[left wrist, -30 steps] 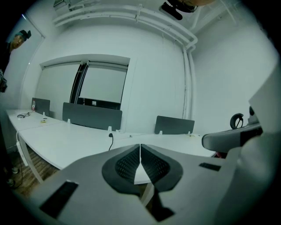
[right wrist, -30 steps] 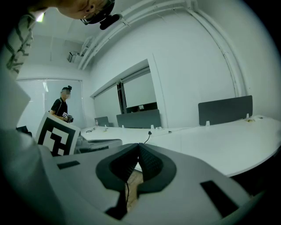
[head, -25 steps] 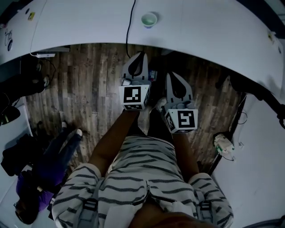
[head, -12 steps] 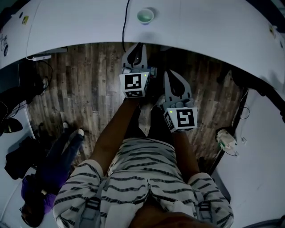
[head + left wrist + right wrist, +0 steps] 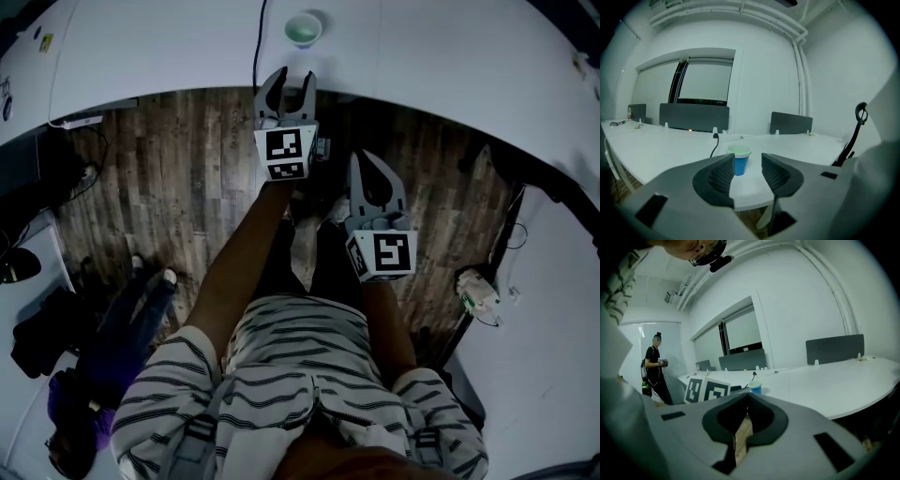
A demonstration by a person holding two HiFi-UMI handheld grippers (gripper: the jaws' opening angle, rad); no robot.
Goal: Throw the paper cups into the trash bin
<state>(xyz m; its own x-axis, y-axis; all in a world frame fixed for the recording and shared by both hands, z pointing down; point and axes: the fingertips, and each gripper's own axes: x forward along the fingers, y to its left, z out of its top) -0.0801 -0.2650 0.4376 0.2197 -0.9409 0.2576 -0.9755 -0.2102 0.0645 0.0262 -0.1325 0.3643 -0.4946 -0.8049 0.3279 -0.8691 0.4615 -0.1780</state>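
Now my left gripper (image 5: 290, 81), its empty jaws having just been opening, points at the upright blue paper cup (image 5: 303, 29), pale green on top, on the white desk (image 5: 169, 47) near its edge, while my right gripper (image 5: 367, 159) has its jaws pressed together.

Left gripper (image 5: 293, 79) jaws newly parted, empty
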